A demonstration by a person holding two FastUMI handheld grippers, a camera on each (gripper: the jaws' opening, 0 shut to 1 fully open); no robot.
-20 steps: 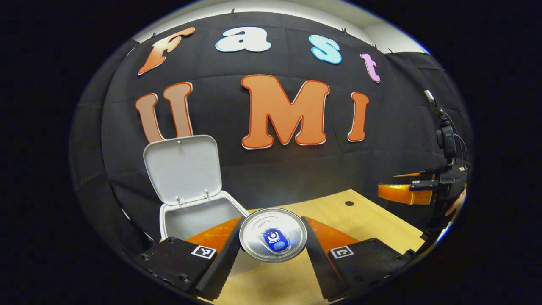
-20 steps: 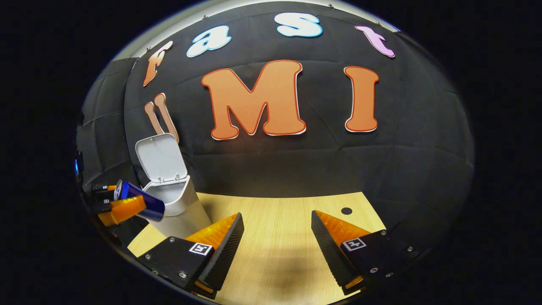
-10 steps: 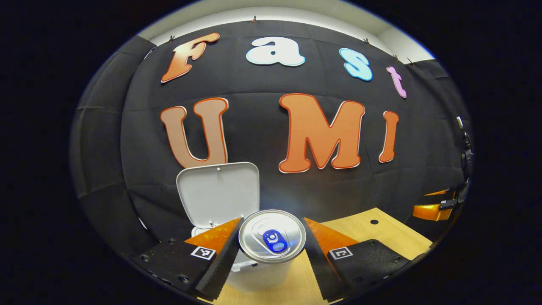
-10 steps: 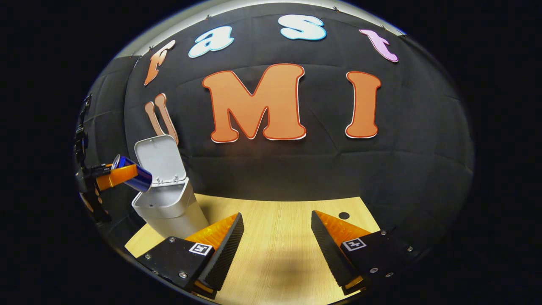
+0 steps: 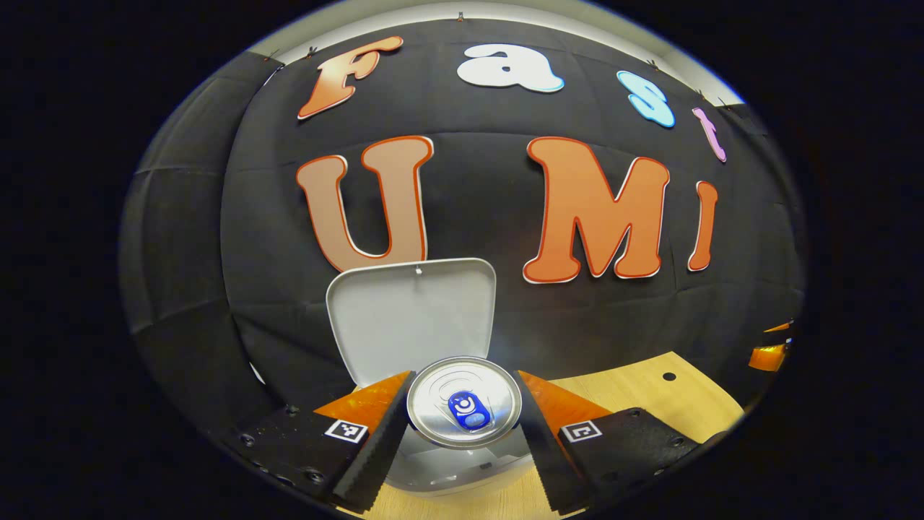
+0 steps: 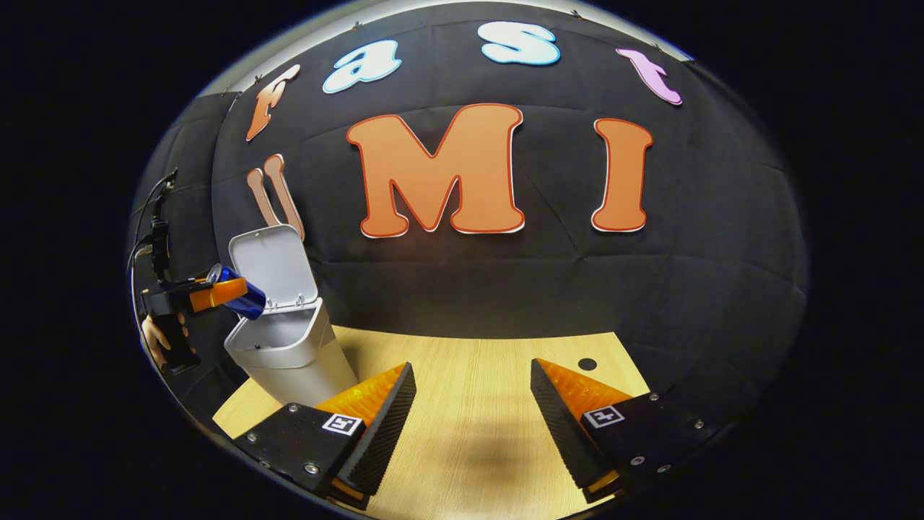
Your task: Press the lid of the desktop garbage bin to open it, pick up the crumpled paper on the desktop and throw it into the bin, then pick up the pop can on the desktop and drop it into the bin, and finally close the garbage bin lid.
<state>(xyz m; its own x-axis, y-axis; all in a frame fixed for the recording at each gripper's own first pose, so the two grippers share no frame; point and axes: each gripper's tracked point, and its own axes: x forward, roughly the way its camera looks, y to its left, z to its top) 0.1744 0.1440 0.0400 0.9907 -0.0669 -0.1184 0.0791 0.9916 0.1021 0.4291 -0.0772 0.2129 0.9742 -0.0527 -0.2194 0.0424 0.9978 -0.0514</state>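
Note:
My left gripper [image 5: 463, 412] is shut on the pop can [image 5: 463, 401], whose silver top with a blue tab faces the camera. Right behind and below it stands the white garbage bin [image 5: 462, 469] with its lid [image 5: 411, 314] raised upright. In the right gripper view the blue pop can [image 6: 242, 296] hangs tilted in the left gripper [image 6: 216, 292] above the front rim of the bin [image 6: 289, 350], lid [image 6: 273, 263] up. My right gripper [image 6: 473, 404] is open over the wooden table, nothing between its fingers.
The light wooden table [image 6: 476, 383] has a small dark hole [image 6: 587, 363] near its far right corner. A hand [image 6: 155, 336] holds the left gripper at the far left. The right gripper's finger [image 5: 769, 355] peeks in at the right edge of the left gripper view.
My left gripper has carried the can up and towards the bin, from beside it to above its front rim. The right gripper has stayed in place, open.

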